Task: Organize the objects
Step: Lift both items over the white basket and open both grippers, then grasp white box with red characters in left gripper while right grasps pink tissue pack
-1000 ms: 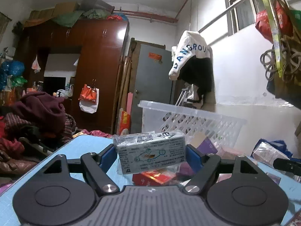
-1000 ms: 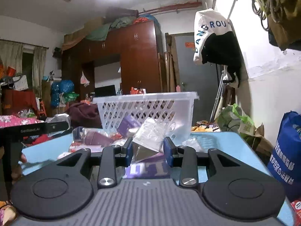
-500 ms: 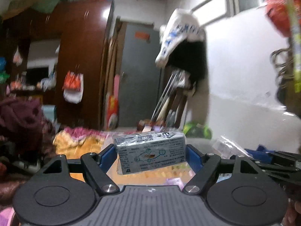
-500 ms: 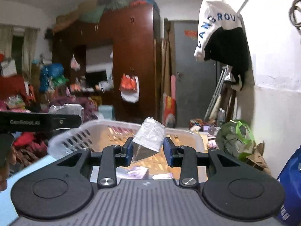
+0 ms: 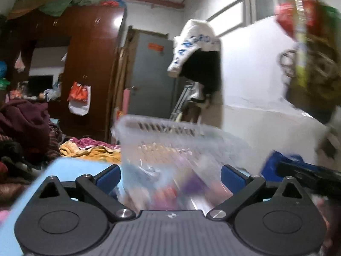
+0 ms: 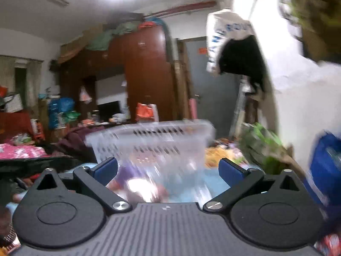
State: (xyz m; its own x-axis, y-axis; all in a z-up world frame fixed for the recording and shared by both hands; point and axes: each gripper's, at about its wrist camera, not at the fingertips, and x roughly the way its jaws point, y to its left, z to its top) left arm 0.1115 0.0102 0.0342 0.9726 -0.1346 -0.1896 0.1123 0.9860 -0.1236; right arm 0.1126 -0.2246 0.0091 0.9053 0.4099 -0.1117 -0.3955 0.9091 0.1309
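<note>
Both views are showing heavy motion blur. The left gripper (image 5: 170, 173) is spreading its blue fingers (image 5: 107, 178) wide with nothing between them. The right gripper (image 6: 168, 169) is likewise holding its fingers (image 6: 231, 169) apart and empty. A white slotted basket (image 5: 168, 132) is sitting at the centre of each frame, just beyond the fingertips, on a light blue table (image 5: 72, 166). Blurred colourful packets (image 5: 170, 183) are lying inside it; which packets they are cannot be told. A brown wardrobe (image 5: 89, 64) is standing at the upper left.
</note>
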